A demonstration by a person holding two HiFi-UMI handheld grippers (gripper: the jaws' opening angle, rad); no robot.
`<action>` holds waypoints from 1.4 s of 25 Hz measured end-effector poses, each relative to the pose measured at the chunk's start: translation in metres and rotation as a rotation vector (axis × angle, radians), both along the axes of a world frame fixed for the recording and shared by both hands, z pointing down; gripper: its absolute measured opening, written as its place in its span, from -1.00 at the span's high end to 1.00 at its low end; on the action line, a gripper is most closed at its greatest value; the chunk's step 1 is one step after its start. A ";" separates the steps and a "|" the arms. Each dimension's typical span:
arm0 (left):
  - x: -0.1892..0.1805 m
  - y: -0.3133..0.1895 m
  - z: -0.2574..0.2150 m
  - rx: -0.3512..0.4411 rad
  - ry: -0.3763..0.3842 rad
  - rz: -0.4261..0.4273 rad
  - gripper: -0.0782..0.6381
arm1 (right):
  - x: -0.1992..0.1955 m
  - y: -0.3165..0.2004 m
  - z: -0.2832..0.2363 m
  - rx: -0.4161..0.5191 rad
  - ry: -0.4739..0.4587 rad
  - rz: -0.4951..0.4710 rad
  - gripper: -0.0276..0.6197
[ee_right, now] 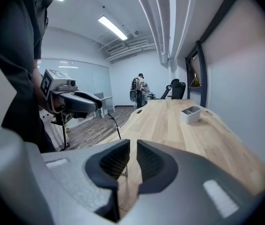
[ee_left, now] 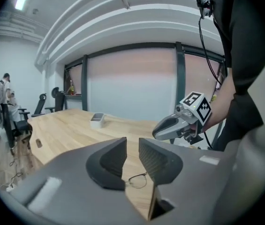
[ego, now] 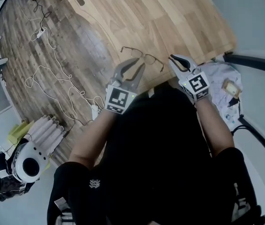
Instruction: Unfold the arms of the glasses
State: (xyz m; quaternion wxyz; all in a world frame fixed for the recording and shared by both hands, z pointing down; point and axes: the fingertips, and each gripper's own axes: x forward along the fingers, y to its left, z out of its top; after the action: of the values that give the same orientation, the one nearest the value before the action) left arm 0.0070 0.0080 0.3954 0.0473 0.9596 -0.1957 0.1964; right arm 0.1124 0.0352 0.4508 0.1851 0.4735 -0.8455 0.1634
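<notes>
Tongs in both hands hang side by side over the near edge of the tabletop [ego: 170, 13], the left tongs [ego: 137, 65] and the right tongs [ego: 177, 61] both pointing away from the person and tipped somewhat downward. Bare forearms [ego: 90, 135] run back from them, elbows bent and spread, into a black top [ego: 160, 149]. Each pair carries a cube [ego: 120, 100] with black-and-white square markers at its back end.

The left tongs stand partly open. Their dark, ribbed pads [ee_left: 109, 161] face each other across a narrow gap with nothing between them. The right tongs show a slimmer slit between cross-hatched pads and grip nothing. A thin bit of wire shows low in that slit, too small to say what it is.

Glasses [ego: 144, 56] lie on the tabletop just ahead of and beneath the left tongs' tips, close to the left of the right tongs. They are thin wire frames with rounded lenses, and a slim wire part runs out toward the right tongs. In the left gripper view one lens rim shows below the gap, apart from the pads.

Pale wood with straight grain and a curved edge makes up the tabletop. Farther out beyond both tongs sits a small pale rectangular tray [ee_left: 97, 119]. Left of the left tongs, the floor [ego: 85, 46] is dark planking strewn with thin white cable [ego: 69, 80].
</notes>
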 end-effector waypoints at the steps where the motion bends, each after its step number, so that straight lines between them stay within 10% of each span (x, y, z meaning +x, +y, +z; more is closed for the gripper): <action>1: -0.008 -0.008 -0.005 0.008 0.004 -0.030 0.55 | -0.001 -0.004 -0.008 0.018 -0.002 0.002 0.80; 13: -0.066 -0.068 -0.033 0.041 0.080 -0.295 0.76 | -0.008 -0.052 -0.069 0.164 0.001 -0.003 0.91; 35: -0.071 -0.083 -0.023 0.025 0.044 -0.297 0.76 | -0.005 -0.073 -0.059 0.127 -0.034 0.009 0.91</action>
State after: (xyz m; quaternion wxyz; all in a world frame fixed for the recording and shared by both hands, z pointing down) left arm -0.0639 -0.0752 0.3720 0.0681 0.9248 -0.3367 0.1635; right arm 0.1073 -0.0373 0.3915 0.1394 0.4854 -0.8549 0.1183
